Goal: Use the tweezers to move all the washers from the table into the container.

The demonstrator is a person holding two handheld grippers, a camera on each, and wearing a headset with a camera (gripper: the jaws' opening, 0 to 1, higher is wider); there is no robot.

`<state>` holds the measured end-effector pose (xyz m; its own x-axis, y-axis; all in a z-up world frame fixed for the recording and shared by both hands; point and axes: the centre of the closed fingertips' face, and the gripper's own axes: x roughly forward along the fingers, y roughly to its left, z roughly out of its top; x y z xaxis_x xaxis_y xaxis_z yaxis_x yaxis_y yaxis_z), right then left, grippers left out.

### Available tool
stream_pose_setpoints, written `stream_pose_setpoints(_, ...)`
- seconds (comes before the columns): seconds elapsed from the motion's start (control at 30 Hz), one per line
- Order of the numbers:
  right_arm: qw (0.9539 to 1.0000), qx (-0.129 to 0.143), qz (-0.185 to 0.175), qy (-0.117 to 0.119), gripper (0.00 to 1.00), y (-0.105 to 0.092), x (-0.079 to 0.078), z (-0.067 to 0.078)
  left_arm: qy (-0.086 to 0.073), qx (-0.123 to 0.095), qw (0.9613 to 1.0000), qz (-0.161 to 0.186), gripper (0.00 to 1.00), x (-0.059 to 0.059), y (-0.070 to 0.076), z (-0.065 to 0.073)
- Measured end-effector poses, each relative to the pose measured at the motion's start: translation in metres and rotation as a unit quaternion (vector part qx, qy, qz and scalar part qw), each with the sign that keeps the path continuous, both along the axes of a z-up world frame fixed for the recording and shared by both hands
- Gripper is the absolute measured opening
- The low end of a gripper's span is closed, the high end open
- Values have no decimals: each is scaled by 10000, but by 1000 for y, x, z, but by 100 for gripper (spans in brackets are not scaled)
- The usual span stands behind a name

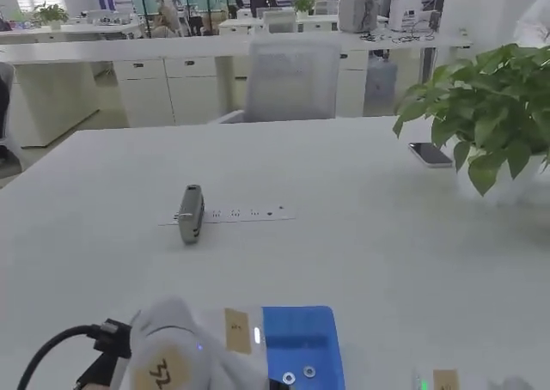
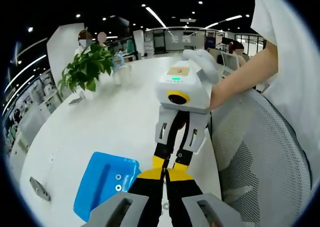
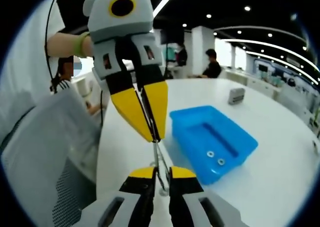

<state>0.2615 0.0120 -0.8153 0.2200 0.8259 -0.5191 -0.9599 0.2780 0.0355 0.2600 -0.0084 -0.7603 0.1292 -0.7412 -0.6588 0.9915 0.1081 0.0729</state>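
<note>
A blue container point(image 1: 296, 326) lies at the near edge of the white table, also seen as the container point(image 2: 95, 187) and the container point(image 3: 197, 132). Two washers point(image 1: 298, 375) rest inside it, the same washers point(image 2: 118, 182) and washers point(image 3: 215, 157). Thin metal tweezers point(image 3: 159, 162) run between the two grippers, which face each other tip to tip over the table's edge. My left gripper point(image 3: 151, 134) is shut on one end. My right gripper point(image 3: 162, 174) is closed on them lower down. In the left gripper view my left gripper point(image 2: 165, 176) meets my right gripper point(image 2: 171, 161).
A small metal block point(image 1: 191, 214) lies by a flush socket strip at mid-table. A phone point(image 1: 430, 154) and a potted plant point(image 1: 494, 115) stand at the right. An office chair point(image 1: 292, 81) is behind the table; a mesh chair point(image 2: 260, 157) is beside me.
</note>
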Motion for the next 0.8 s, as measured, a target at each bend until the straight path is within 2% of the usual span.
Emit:
stream_pose_setpoints(0.17,10000,-19,-52,26,6,-1,0,0,32,9,10000,-59,0,-1,-2,0)
stream_pose_setpoints(0.37,9998,-65,-145,108,6,-4,-4,0,131,12,9996,-263,0,-9,-6,0)
stream_pose_setpoints(0.63,9991,-310,-269,-65,7,-6,-6,0,109,90,9989,-438,0,-14,-8,0)
stream_pose_setpoints(0.8,9994,-284,-196,-104,6,-5,-3,1,107,79,9991,-405,0,-10,-7,0)
